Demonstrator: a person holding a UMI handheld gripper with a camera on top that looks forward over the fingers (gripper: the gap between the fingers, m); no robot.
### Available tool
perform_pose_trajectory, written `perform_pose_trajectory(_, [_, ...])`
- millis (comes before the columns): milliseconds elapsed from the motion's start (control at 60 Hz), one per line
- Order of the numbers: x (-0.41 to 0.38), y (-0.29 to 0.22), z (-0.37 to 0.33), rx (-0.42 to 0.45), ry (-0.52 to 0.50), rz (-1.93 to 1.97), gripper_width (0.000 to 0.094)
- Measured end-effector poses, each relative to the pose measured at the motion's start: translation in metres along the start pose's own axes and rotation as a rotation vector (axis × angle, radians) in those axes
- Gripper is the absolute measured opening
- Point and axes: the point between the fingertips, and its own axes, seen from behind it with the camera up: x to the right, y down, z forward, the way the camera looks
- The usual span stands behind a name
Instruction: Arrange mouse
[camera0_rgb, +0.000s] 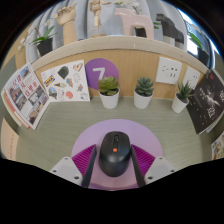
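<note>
A black mouse (113, 154) with an orange dot on its top lies lengthwise between my fingers. My gripper (113, 152) is shut on the mouse, with the magenta pads (86, 158) pressed against both of its sides. Under and around the mouse spreads a round lilac mouse mat (84, 134) on the pale desk. I cannot tell whether the mouse rests on the mat or hangs just above it. The mouse's rear end is hidden.
Beyond the mat, three small plants in white pots (108, 92) (144, 92) (183, 95) stand along a wooden partition. A purple disc with a 7 (98, 70) leans there. Magazines (25, 95) and prints (66, 80) lie at the left, a dark board (208, 100) at the right.
</note>
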Motion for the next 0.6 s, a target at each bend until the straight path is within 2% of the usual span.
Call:
perform_pose_trajectory(50, [0.003,0.004,-0.009,-0.032,0.02,-0.019,0.0813])
perform_pose_trajectory(83, [0.003,0.001,-0.019,-0.025,0.038,-0.031,0.0871])
perform_pose_trajectory(367, [-0.027,-0.038,-0.175,0.129,0.066,0.017,0.0866])
perform_pose_trajectory(600, [-0.06,-0.034,-0.292,0.247,0.074,0.035,0.0861])
